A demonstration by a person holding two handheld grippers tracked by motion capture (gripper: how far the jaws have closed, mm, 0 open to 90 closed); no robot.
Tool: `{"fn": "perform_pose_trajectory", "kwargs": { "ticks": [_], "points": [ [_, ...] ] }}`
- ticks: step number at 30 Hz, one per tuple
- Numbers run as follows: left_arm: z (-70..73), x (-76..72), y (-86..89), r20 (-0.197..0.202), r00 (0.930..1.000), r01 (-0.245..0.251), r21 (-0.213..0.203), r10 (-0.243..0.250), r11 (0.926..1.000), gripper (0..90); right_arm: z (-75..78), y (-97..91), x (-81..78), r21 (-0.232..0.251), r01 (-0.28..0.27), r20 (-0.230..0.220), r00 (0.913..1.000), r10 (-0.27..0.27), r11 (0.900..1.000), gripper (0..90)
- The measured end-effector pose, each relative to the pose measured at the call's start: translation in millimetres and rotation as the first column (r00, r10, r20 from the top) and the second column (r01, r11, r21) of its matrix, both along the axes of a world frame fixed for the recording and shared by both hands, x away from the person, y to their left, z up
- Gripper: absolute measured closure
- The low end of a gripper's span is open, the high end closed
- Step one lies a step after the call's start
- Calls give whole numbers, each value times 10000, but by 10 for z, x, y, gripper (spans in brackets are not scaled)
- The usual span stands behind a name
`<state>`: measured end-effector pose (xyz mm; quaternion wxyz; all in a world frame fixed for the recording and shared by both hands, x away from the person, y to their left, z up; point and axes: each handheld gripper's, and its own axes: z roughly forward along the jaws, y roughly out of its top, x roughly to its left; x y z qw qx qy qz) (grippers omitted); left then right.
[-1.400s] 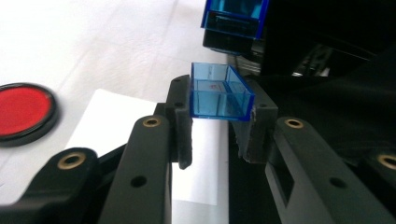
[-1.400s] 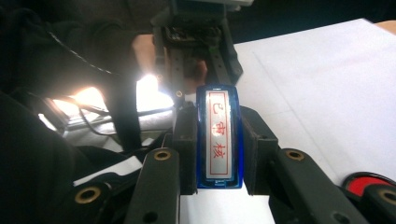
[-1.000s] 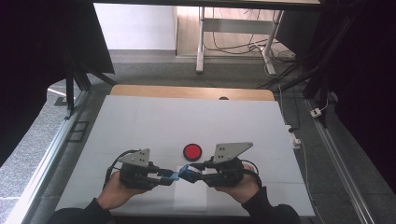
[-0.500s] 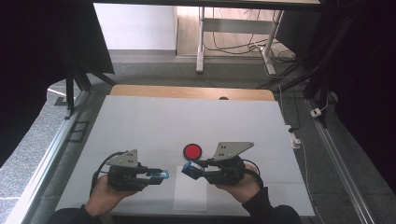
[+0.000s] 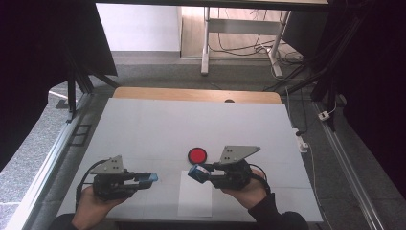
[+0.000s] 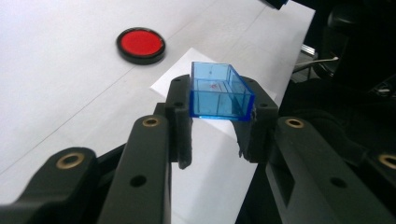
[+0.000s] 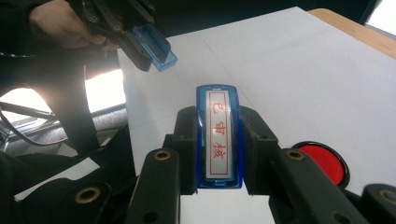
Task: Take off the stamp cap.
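**Stamp and cap held apart over the white table**

White covering lay across the table (image 5: 158, 129), with a wooden strip along its far edge and grey floor beyond. Take the red ink pad (image 5: 197, 155) as your landmark: it sat on the table, round and black-rimmed.

Your right gripper (image 5: 199, 173) hovered just on the near side of the pad, its jaws clamped on the blue stamp (image 7: 218, 135). The stamp's white face with red characters showed in the right gripper view.

Your left gripper (image 5: 149, 178) was well to the left of the pad and nearer you, its jaws closed on the clear blue cap (image 6: 218, 92), open side facing outward.

A white paper sheet (image 5: 195, 197) lay flat on the near side of the pad, between your two hands.
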<state>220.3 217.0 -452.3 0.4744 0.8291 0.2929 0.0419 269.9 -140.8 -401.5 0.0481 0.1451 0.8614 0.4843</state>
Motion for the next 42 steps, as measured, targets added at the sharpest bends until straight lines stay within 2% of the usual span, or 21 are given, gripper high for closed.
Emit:
{"fn": "perform_pose_trajectory", "kwargs": {
  "ticks": [4, 8, 16, 26, 29, 32, 36, 42],
  "points": [
    [-5, -37, 67, -13, 9996, -294, 2, 294, 9996, 685, -9, -7, 9, 37, 115, -12, 9999, -115, 9999, 712],
    [-14, -81, 155, -17, 9979, -646, -6, 646, 9979, 684, -21, -20, 26, -160, 299, 69, 9995, -298, 9994, 712],
    [-42, -161, 315, -181, 9924, -1221, -97, 1219, 9925, 684, -54, -73, 75, -294, 733, 158, 9972, -729, 9969, 712],
    [-81, -256, 490, -365, 9817, -1879, -173, 1871, 9820, 683, -104, -111, 125, -362, 1125, 113, 9936, -1122, 9930, 712],
    [-96, -284, 551, -390, 9752, -2182, -111, 2177, 9758, 683, -118, -117, 136, -418, 1220, 128, 9925, -1216, 9916, 712],
    [-105, -294, 575, -431, 9725, -2297, -90, 2291, 9732, 683, -124, -120, 140, -482, 1260, 154, 9920, -1254, 9909, 712],
    [-126, -319, 609, -457, 9657, -2550, 194, 2556, 9667, 682, -141, -128, 153, -494, 1411, 128, 9900, -1406, 9888, 712],
    [-162, -329, 642, -591, 9602, -2710, 366, 2728, 9619, 682, -163, -138, 175, -507, 1556, 98, 9878, -1553, 9865, 711]
  ]
}}
